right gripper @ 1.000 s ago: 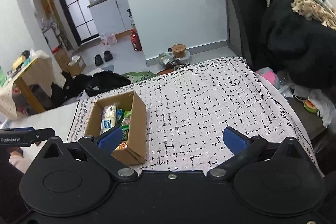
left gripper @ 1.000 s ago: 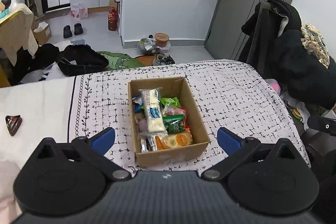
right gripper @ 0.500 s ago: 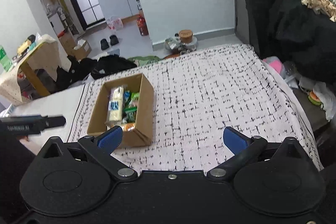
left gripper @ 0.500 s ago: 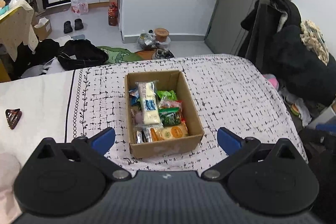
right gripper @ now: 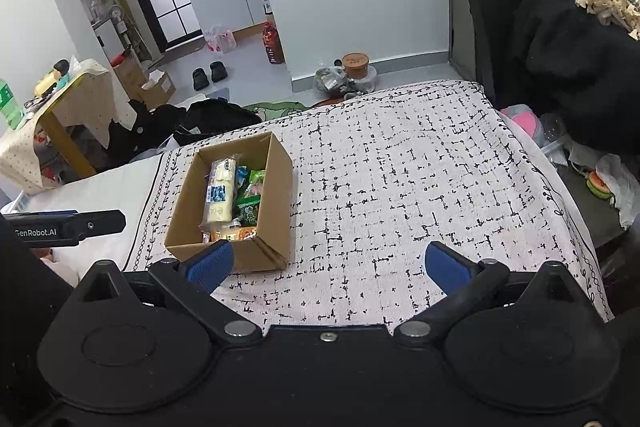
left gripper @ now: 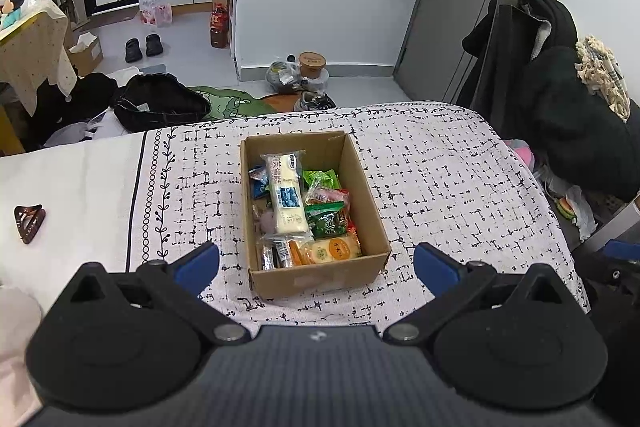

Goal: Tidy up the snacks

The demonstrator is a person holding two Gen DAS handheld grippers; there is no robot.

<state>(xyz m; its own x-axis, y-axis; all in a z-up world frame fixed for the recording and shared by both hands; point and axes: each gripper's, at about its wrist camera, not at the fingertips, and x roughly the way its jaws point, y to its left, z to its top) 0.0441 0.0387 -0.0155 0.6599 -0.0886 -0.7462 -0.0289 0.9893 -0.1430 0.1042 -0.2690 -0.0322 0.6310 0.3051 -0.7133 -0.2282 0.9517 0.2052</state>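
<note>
Several snack packets (left gripper: 289, 201) fill the cardboard box (left gripper: 366, 203) on the patterned cloth (left gripper: 440, 187), both the left gripper (left gripper: 316, 267) and right gripper (right gripper: 327, 267) spread empty near it, and only the left view shows a brown hair clip (left gripper: 29, 223) far left.

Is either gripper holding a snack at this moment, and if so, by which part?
Nothing is held. The left gripper and right gripper are both open and empty; the snacks lie in the cardboard box.
</note>
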